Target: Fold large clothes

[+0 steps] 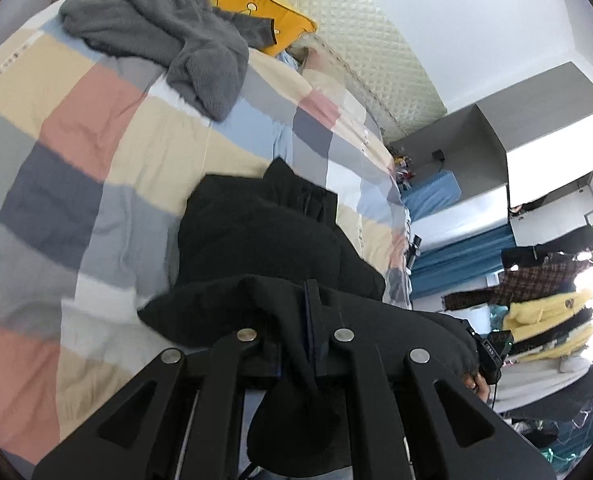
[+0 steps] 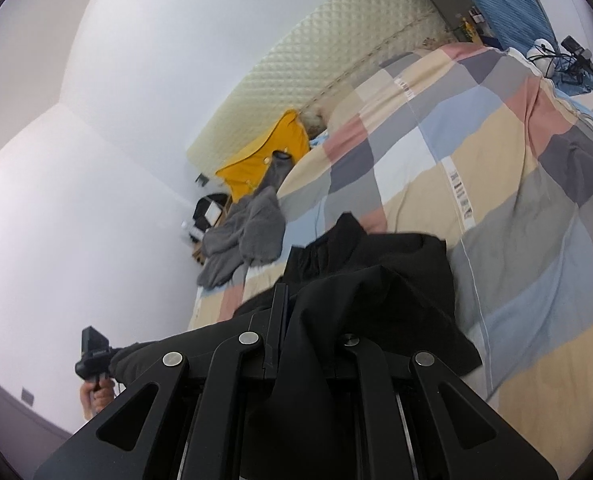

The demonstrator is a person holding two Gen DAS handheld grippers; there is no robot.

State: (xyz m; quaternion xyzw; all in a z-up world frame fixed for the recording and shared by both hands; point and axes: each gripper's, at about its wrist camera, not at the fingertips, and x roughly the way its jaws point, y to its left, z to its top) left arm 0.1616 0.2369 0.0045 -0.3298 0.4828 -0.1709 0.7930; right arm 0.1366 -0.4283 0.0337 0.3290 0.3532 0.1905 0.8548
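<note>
only left wrist shows clothes rack (image 1: 544, 312) (right edge).

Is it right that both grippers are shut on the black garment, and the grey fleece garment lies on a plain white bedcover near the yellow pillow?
Not quite. The bedcover is not plain white: it is a patchwork of pink, beige, blue and grey blocks, as the left wrist view shows. The rest holds: the left gripper and right gripper are shut on the black garment, and the grey fleece garment lies near the yellow pillow.
</note>
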